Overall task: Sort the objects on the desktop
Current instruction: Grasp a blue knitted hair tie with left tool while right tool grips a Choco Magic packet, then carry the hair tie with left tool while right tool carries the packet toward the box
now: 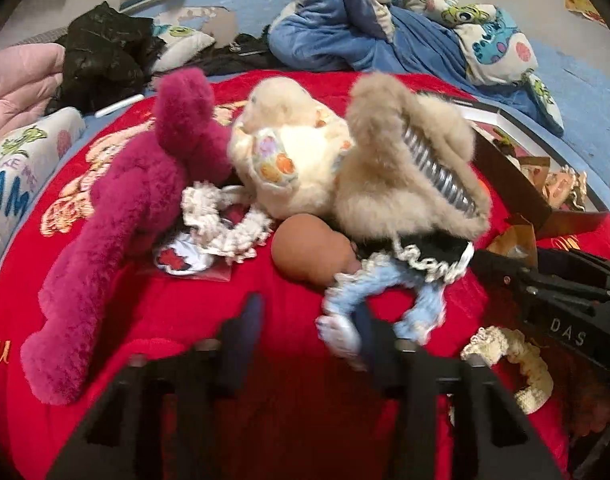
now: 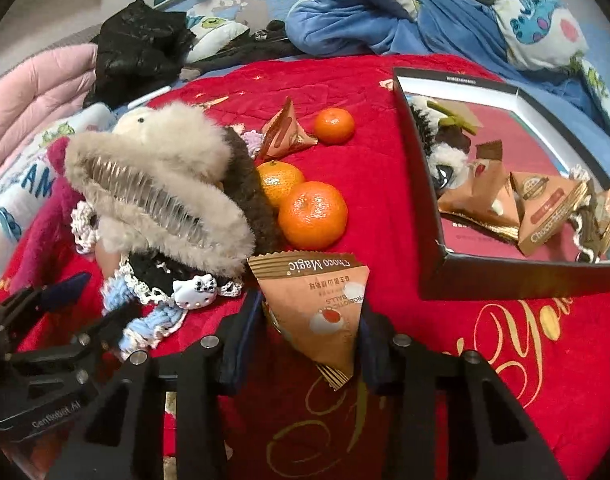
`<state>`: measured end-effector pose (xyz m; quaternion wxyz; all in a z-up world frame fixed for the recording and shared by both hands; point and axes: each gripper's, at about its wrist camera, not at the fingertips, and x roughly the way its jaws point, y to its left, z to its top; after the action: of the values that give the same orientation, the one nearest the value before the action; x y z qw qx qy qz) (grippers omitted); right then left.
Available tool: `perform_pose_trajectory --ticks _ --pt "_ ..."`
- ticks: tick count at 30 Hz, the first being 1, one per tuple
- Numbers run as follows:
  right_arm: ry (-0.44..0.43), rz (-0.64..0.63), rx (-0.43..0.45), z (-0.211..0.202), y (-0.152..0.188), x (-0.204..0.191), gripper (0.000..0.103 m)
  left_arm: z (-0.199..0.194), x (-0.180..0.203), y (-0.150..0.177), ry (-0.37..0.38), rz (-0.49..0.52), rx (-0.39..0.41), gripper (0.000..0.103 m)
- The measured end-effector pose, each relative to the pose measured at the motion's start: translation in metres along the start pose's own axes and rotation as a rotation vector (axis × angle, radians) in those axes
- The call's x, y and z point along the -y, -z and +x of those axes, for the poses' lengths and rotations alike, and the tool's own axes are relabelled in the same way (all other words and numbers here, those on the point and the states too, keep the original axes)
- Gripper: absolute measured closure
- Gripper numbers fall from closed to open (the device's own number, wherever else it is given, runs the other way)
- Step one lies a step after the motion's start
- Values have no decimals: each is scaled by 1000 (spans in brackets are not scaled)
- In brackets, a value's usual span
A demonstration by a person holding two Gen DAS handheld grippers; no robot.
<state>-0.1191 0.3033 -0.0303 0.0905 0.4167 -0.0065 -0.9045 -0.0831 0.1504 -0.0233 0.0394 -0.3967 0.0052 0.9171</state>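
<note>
The red blanket [image 2: 385,184] on the bed is soft and yielding, so anything pressed down into it will sink rather than slide.

The box [image 2: 505,276] at the right edge already holds several snack packets; it looks like stiff card, light, best left lying as the drop place.

The fur clip [image 2: 161,184], fluffy outside with metal teeth, is probably light but springy; take it by a furred arm, not the teeth.

The oranges [image 2: 313,216] are firm, round and apt to roll; grip across the middle.

The packet [image 2: 321,304], a crinkly foil pyramid, lies just before the box. The right tool [image 2: 311,334] has narrowed on it, fingers against both sides. It is light and crushable, so a gentle squeeze at the flat faces suits it.

The blue scrunchie [image 1: 369,292] is soft, limp knit. The left tool [image 1: 309,332] stands narrowed, one finger inside its loop, but blur hides whether it is pinched.
</note>
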Motion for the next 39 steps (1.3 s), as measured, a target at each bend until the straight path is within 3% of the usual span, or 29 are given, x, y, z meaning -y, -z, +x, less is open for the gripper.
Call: perform_pose_trajectory --ticks 1,6,11,15,24,28,33,39 --pt "4 -6 1 0 0 -1 61 -1 -1 0 7 -9 2 76" --pt "2 -7 1 -4 0 0 62 3 -8 -2 27 -42 15 85" --pt "6 -9 10 -8 1 -1 64 9 -27 -2 60 -65 39 86" --pt "-4 -1 20 -13 1 -1 64 -9 -38 3 110 -109 100 87" --pt "-22 15 58 -29 -2 1 64 -42 -26 11 46 -14 213 88" --pt "-26 25 69 -34 -4 2 64 -46 -25 9 27 -17 215 88" --pt "-51 55 89 -41 -9 3 64 -52 -27 7 65 -54 218 88" --pt "-69 66 115 -50 -12 4 64 -67 -9 4 101 -13 240 88"
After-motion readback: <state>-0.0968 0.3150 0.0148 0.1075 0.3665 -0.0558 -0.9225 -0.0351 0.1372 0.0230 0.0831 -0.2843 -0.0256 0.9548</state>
